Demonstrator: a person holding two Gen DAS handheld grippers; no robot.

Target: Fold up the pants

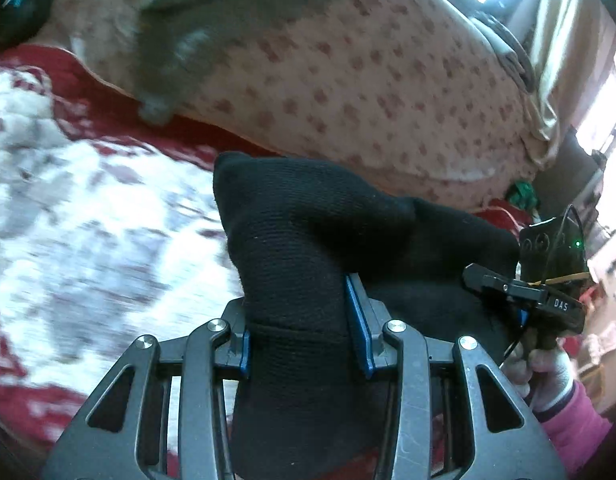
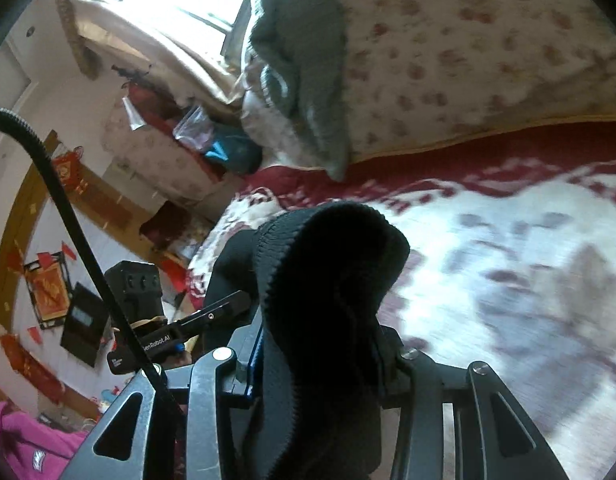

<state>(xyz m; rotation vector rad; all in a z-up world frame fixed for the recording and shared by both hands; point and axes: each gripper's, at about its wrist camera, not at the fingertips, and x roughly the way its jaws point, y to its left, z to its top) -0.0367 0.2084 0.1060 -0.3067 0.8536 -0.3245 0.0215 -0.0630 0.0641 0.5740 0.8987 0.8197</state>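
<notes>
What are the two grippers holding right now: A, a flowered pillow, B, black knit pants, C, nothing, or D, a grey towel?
B: the left gripper and the right gripper are each clamped on bunched black knit pants, lifted above the red and white blanket.

Our left gripper [image 1: 306, 322] has grey slotted linkages, silver screws and blue pads [image 1: 358, 320]. At three o'clock, our right gripper [image 1: 474, 276] reads "DAS", above a pink sleeve [image 1: 576, 424].

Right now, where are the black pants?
In both wrist views the black pants are clamped in the left gripper and the right gripper, above the red-and-white blanket.
</notes>
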